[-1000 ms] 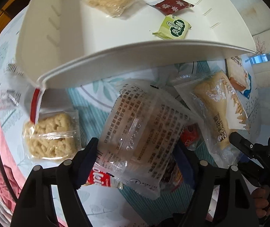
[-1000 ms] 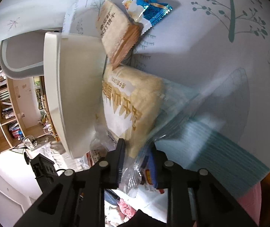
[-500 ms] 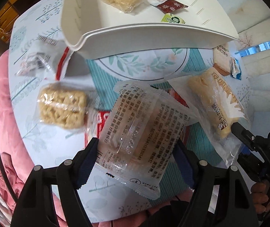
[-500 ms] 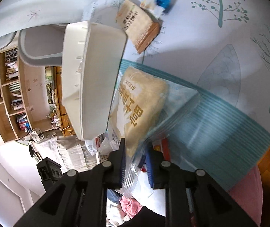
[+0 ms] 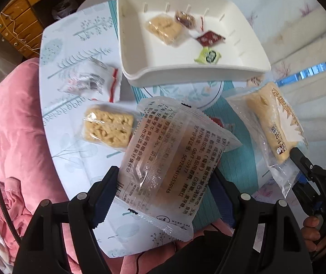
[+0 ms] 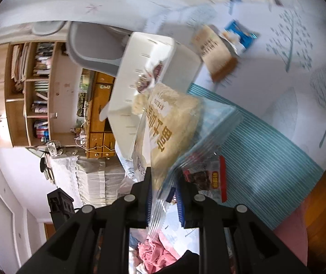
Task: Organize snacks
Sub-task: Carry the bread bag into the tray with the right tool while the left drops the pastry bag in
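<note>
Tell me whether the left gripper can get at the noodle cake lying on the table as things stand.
Probably not yet: the left gripper is shut on a clear printed packet, so its jaws are occupied. The noodle cake itself lies uncovered on the table.

White tray, holding a beige crisp square, a dark red packet, a lime-green packet. Pale counter cloth printed with grey-teal trees, plus a teal patch with thin white stripes. Clear wrapper with black print over a tan cake. Golden bun in a clear bag lettered in gold-brown on white. Blue packet. Black tongs with blue pads. Pink bedding.
</note>
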`<state>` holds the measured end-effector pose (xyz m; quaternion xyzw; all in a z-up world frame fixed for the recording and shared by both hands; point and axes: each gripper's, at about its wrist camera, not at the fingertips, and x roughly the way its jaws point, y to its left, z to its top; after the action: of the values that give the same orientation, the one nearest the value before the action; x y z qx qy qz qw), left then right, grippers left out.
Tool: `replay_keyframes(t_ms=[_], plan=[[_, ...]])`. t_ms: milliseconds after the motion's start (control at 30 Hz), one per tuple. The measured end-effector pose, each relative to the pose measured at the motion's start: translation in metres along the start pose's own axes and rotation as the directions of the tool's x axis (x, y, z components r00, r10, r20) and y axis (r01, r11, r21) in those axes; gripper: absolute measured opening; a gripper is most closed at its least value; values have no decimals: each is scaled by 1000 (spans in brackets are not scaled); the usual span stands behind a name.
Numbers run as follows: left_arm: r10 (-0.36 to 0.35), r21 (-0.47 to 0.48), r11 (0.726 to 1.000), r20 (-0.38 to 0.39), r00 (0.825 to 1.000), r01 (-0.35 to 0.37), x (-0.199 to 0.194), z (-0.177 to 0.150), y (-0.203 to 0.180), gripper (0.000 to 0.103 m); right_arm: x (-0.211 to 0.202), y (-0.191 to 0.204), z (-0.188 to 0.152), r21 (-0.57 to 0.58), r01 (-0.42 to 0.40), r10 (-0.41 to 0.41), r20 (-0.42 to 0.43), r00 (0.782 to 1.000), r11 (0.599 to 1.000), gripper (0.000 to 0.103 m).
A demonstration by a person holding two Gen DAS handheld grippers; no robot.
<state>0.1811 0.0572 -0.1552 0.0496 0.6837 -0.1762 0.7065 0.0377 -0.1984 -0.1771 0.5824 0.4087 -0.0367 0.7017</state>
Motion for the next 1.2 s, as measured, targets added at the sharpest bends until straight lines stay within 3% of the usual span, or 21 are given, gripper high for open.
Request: replay_keyframes(t_ms=[267,700,1200], plan=[[6,-58,998,33,999,-4,-24,24,0,76,-8,37,27,-135,9,-8,8,1000,991,17],[11,-178,984,116,993,9,-40,85,-17,77,2,82,93,-348,46,-54,-16,998,936,14],[24,-293,954,262,965,56,-25,132,-34,77,42,102,155,-512,41,-121,-123,985,858,14]])
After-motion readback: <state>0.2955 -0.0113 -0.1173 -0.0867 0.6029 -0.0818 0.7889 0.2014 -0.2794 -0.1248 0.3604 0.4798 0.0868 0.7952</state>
